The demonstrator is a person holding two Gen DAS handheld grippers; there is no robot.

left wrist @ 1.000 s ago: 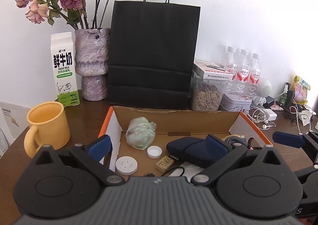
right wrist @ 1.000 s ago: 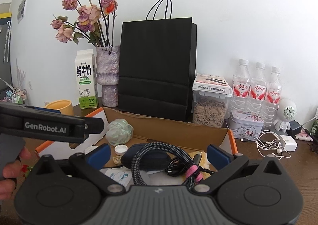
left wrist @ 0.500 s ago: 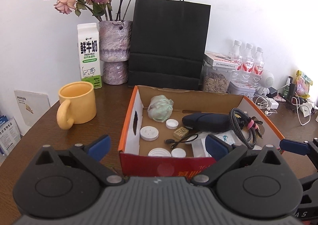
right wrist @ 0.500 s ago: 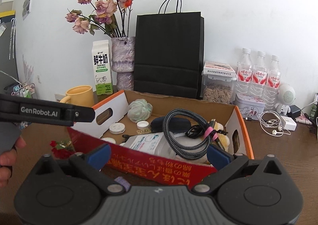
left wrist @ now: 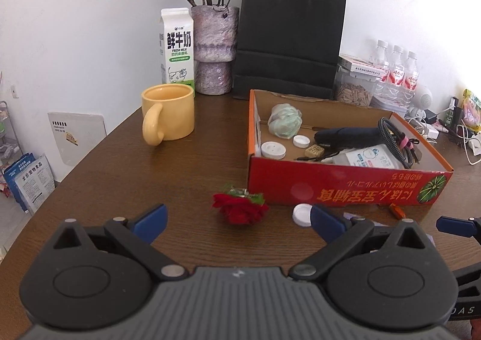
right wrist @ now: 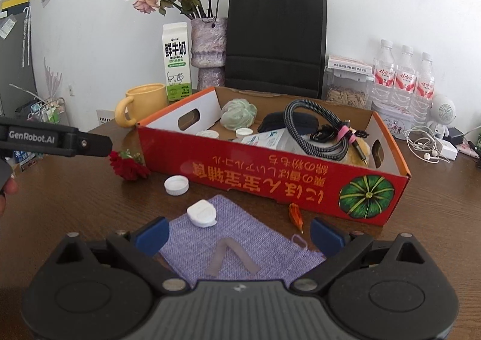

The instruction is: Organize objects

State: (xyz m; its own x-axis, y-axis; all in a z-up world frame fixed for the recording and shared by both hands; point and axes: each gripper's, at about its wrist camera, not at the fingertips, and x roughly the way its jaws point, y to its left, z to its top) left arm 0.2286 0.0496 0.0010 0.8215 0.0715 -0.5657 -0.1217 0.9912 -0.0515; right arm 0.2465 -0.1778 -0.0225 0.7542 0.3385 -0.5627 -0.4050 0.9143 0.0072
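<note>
The rose (left wrist: pixel 239 210), a soft, light, easily crushed bloom, lay on the table (left wrist: pixel 180 171) just ahead of the empty, spread left hand-held gripper (left wrist: pixel 239 221), best pinched gently at its green base.

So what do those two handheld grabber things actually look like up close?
Each is matte black plastic: a ribbed grey body, two round discs, and angled arms ending in blue fingertip pads. The left gripper and right gripper look identical. White "GenRobot.AI" lettering runs along the left one's side. No cables show.
</note>
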